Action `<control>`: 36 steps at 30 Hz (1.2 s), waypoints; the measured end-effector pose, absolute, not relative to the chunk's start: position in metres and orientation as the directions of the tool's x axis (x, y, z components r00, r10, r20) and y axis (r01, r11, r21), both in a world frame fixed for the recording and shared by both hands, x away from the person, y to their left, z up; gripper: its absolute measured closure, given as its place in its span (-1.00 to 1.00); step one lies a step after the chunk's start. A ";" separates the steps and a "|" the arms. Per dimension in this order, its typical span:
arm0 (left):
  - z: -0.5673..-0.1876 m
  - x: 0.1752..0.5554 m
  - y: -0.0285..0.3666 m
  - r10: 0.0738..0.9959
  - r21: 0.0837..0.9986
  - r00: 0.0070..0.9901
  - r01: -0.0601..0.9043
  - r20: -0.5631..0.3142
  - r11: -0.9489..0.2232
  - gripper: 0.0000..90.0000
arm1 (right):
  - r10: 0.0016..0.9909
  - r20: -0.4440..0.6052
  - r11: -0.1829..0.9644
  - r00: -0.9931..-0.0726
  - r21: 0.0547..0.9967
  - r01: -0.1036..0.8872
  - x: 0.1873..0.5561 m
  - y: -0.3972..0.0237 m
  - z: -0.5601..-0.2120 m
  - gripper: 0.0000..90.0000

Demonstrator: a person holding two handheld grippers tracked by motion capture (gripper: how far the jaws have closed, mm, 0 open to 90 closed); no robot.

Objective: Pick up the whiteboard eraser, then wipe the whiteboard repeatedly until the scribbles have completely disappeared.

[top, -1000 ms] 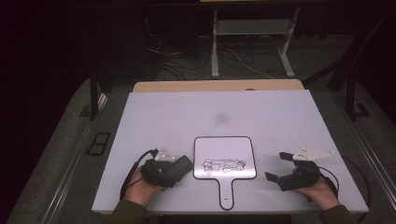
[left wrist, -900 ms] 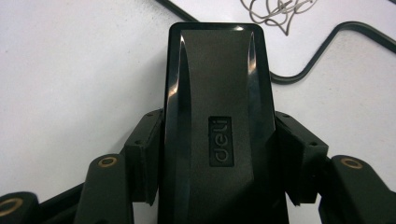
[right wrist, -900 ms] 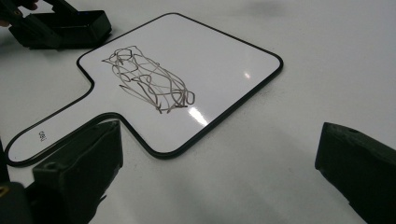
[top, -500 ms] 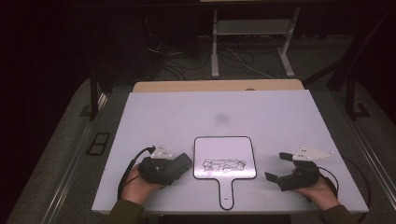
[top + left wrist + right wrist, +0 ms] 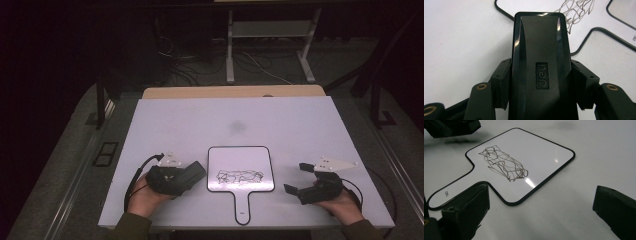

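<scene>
A paddle-shaped whiteboard (image 5: 240,162) (image 5: 529,152) (image 5: 536,5) lies flat near the table's front edge, handle toward me, with a dark scribble (image 5: 239,177) (image 5: 504,166) on its face. My left gripper (image 5: 192,173) (image 5: 540,82) rests at the board's left edge, shut on a black eraser (image 5: 187,174) (image 5: 540,50) marked "deli"; the eraser's tip reaches the board's rim. My right gripper (image 5: 296,178) (image 5: 541,212) sits on the table to the right of the board, open, with nothing between its jaws.
The white tabletop (image 5: 225,120) stretches bare beyond the board. A wooden strip (image 5: 230,91) runs along its far edge. Behind it, a desk frame (image 5: 270,45) and loose cables (image 5: 190,60) stand on the dark floor. Each gripper trails a cable off the table's front.
</scene>
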State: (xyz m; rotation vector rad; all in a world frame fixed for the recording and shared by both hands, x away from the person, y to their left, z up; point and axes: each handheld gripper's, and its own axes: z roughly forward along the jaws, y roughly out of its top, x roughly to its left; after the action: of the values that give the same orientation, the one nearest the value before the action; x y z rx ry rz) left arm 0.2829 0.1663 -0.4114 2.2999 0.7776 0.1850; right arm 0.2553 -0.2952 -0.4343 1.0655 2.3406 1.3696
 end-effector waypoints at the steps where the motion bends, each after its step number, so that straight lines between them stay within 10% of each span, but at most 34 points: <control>1: -0.411 0.283 0.167 0.581 0.661 0.809 0.481 -0.083 -0.576 -0.12 | 0.687 0.157 0.300 -0.709 0.828 0.474 0.255 -0.295 -0.434 -1.00; 36: -0.384 0.297 0.161 0.524 0.720 0.844 0.434 -0.115 -0.542 -0.12 | 0.694 0.161 0.290 -0.702 0.830 0.477 0.255 -0.297 -0.434 -1.00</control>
State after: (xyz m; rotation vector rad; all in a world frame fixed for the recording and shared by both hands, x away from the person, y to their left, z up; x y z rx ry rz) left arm 0.2970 0.1611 -0.3842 2.2237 0.6937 0.1442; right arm 0.2547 -0.2967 -0.4339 1.0797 2.3278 1.3718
